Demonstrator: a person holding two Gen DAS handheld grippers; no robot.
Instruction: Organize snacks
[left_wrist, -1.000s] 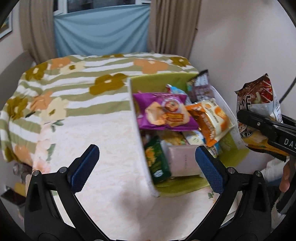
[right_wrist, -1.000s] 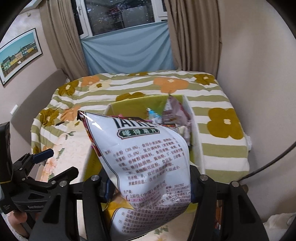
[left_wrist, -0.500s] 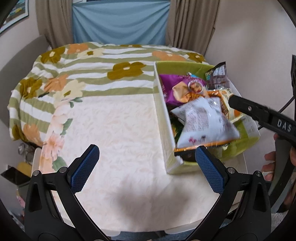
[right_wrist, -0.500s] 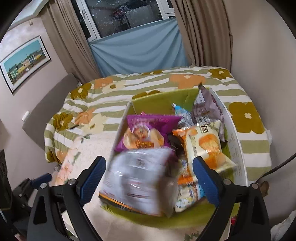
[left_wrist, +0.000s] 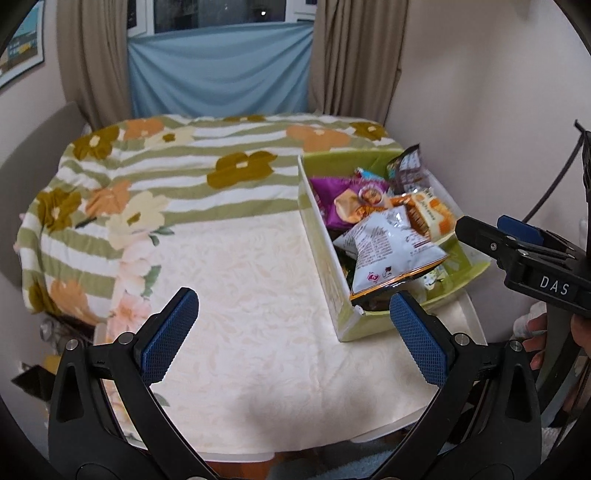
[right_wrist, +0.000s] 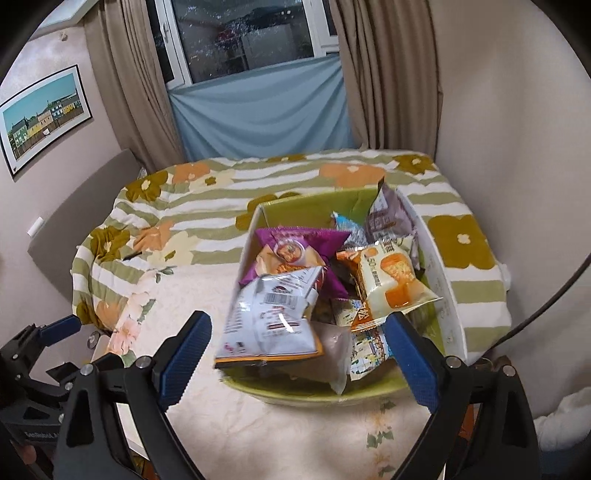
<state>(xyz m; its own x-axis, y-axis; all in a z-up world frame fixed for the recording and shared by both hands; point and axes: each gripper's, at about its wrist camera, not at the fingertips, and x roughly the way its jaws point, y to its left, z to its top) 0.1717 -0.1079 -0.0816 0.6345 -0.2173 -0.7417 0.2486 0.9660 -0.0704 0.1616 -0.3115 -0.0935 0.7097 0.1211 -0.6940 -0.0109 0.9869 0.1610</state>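
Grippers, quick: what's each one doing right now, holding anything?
Left gripper: open, empty, over the tablecloth.
Right gripper: open, holding nothing; the white snack bag lies in the green box.

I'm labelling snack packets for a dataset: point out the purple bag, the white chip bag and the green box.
purple bag (right_wrist: 291, 240): right wrist view, upper front panel.
white chip bag (right_wrist: 269, 317): right wrist view, printed back panel.
green box (left_wrist: 325, 266): left wrist view, pale outer side wall.
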